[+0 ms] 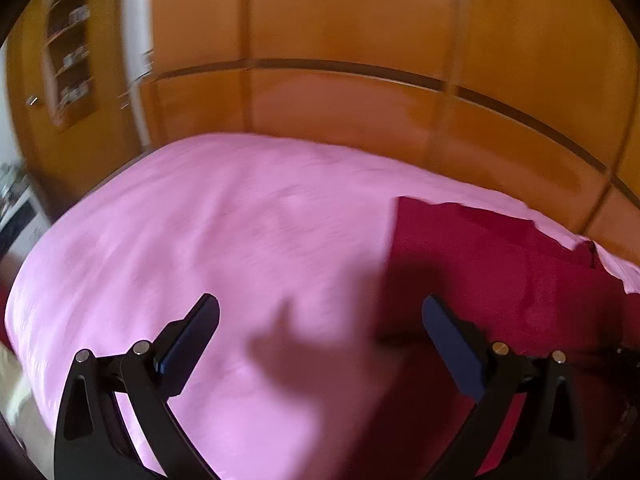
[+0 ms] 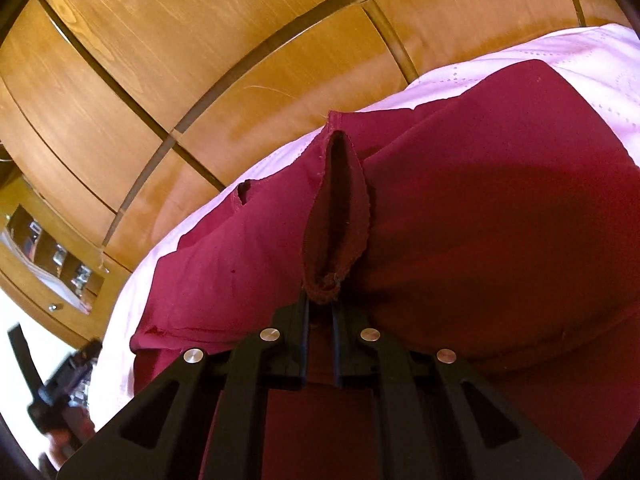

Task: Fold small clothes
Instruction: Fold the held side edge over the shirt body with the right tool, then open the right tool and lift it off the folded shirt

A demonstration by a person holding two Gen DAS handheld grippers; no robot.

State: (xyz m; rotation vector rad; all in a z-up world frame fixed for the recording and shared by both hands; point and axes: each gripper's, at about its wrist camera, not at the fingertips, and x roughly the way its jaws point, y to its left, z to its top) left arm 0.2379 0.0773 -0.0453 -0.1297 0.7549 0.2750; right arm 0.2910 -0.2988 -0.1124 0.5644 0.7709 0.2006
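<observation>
- Left gripper (image 1: 320, 320), black frame with dark blue pads, has its jaws spread wide with nothing between them, just hovering over the pink bedsheet (image 1: 200, 220) in the left wrist view.
- Same view: the dark red cloth garment (image 1: 500, 272) lies flat on that sheet out at about 2 to 3 o'clock from this gripper, its near edge passing just under the right-hand pad. So the garment is off to one side of this tool, not in front of it.
- Background there is glossy orange-brown wooden wardrobe panelling (image 1: 360, 40), pretty blurry.
- Right wrist view: right gripper (image 2: 320, 308) has its jaws pinched together on a gathered bit of the same dark red garment (image 2: 500, 240), a ribbed hem or cuff that loops up from the tips toward 12 o'clock.
- Rest of the garment spreads from 9 o'clock round to 3 o'clock, with the long run of fabric looking like it goes left-right across the view. Pink sheet shows past it at 1 o'clock.
- My guess: right hand's clearly the nearer one and already has hold, so the fold hinges on it carrying that pinched edge across, while the left has to swing over toward its 3 o'clock to help.
</observation>
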